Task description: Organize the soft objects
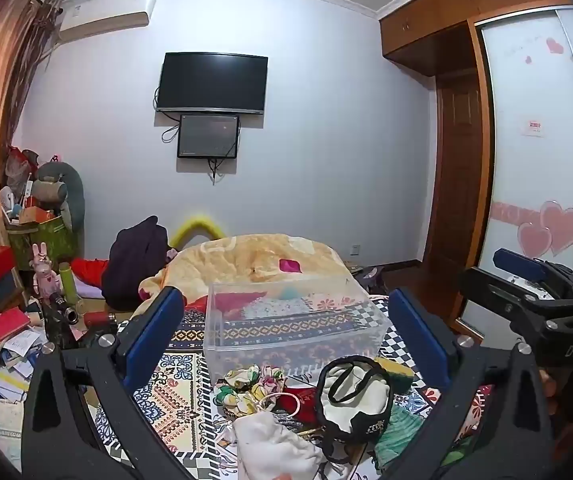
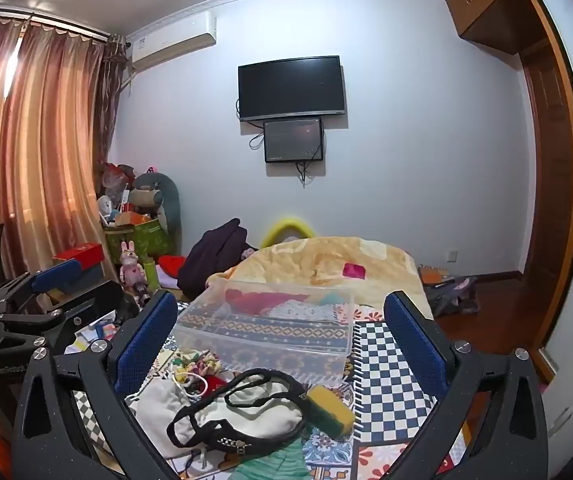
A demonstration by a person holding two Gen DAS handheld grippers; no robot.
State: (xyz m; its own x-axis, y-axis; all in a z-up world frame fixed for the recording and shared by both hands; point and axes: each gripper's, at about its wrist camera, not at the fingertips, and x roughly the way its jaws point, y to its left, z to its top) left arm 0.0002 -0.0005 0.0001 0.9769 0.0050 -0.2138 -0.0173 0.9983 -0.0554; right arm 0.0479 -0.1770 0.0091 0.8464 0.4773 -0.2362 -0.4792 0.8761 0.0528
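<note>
A clear plastic bin sits on the patterned bedspread, with nothing inside that I can make out. In front of it lies a heap of soft things: a white pouch with black trim, a white cloth bag, a floral scrunchie, a yellow-green sponge, a red item and a green cloth. My left gripper is open above the heap. My right gripper is open too, also seen at the right of the left wrist view.
A yellow blanket is bunched behind the bin, with a dark garment to its left. Boxes, books and toys crowd the left side. A wardrobe stands on the right.
</note>
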